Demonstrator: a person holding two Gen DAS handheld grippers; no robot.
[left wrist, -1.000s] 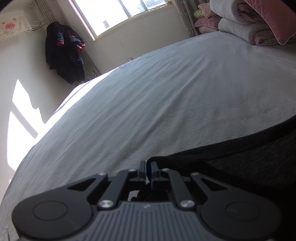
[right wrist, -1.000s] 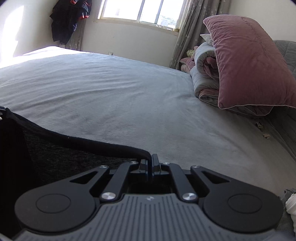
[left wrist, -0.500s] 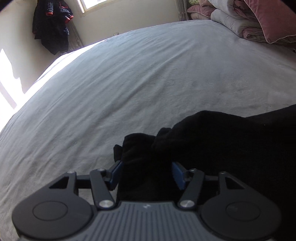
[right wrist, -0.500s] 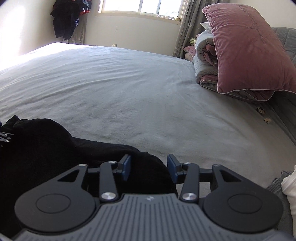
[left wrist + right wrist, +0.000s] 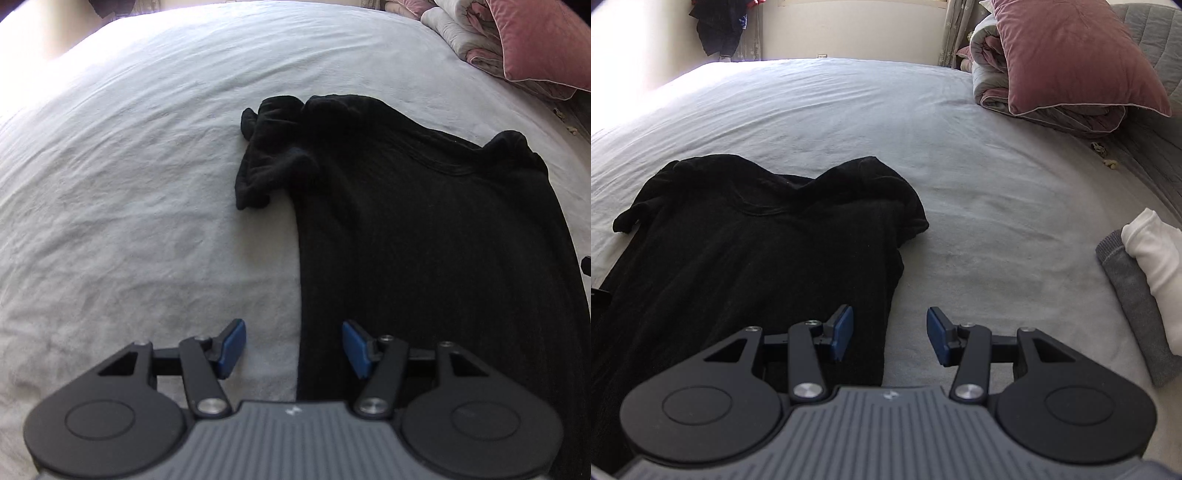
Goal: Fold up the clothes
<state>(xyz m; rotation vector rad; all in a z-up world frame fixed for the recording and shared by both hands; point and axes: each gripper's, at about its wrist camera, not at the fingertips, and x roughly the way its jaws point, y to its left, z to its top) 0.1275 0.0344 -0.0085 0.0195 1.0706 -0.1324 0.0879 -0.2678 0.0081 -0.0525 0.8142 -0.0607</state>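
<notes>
A black T-shirt (image 5: pixel 424 229) lies flat on the grey bed (image 5: pixel 129 184), sleeves bunched. Left tool (image 5: pixel 293 349) and right tool (image 5: pixel 890 334) stand open, empty, straddling its side edges.

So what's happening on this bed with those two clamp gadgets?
A person is folding clothes with a handheld gripper in each hand. A black shirt lies spread on the grey bed, its sleeves bunched. The left gripper and right gripper hang open above its side edges, holding nothing. A folded grey and white pile sits off to the right.
</notes>
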